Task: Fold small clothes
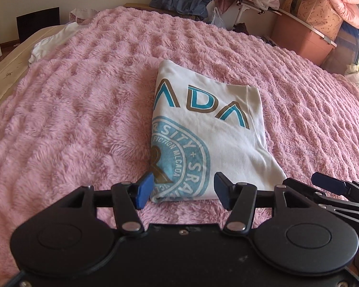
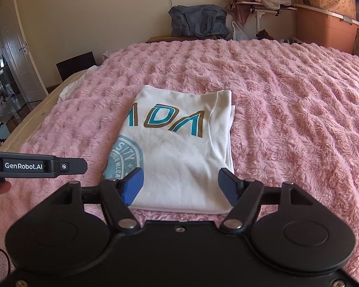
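The left gripper (image 1: 183,190) is wide open and holds nothing. The right gripper (image 2: 180,185) is open too, with nothing pinched. Both hang just above the near edge of the folded white T-shirt (image 1: 210,129). The shirt lies flat in the middle of the fluffy pink blanket (image 1: 83,110).

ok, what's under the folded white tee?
The folded white T-shirt lies flat on the pink fluffy blanket, which shows all around it. Whatever sits directly beneath the shirt, or between its layers, is covered.
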The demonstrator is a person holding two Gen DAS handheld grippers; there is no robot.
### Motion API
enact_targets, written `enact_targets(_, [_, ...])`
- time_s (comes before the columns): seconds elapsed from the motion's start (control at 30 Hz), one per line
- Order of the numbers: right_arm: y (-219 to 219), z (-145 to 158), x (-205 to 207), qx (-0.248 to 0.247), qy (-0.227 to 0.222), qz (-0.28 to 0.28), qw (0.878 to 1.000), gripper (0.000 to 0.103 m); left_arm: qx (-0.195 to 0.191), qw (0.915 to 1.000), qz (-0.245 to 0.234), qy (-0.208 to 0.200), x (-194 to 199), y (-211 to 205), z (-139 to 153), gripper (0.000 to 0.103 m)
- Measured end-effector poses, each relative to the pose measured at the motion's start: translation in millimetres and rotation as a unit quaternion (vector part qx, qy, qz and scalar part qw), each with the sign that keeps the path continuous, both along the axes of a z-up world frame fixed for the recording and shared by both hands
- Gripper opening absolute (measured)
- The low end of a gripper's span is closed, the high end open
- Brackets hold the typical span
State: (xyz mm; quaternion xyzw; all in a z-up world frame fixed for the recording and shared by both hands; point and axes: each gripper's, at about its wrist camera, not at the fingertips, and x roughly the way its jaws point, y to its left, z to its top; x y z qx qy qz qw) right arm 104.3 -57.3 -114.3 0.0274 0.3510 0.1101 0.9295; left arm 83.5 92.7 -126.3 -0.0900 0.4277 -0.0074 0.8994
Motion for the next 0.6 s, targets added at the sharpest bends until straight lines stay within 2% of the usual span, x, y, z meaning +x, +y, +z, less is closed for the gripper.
enact_targets(0.1, [2, 0, -17, 0.007, 0.009, 0.003, 1.000, 0.072, 0.018, 0.9998, 0.000, 0.002, -17, -6, 2, 0.060])
enact_targets(0.27, [4, -2, -41, 0.003, 0.017, -0.001, 1.000, 0.073, 0.022, 0.9997, 0.005, 0.005, -38, -10, 3, 0.060])
enact_targets(0.6, [8, -2, -59, 0.006, 0.022, 0.004, 1.000, 0.075, 0.043, 0.9990, 0.009, 0.006, -57, -18, 3, 0.061])
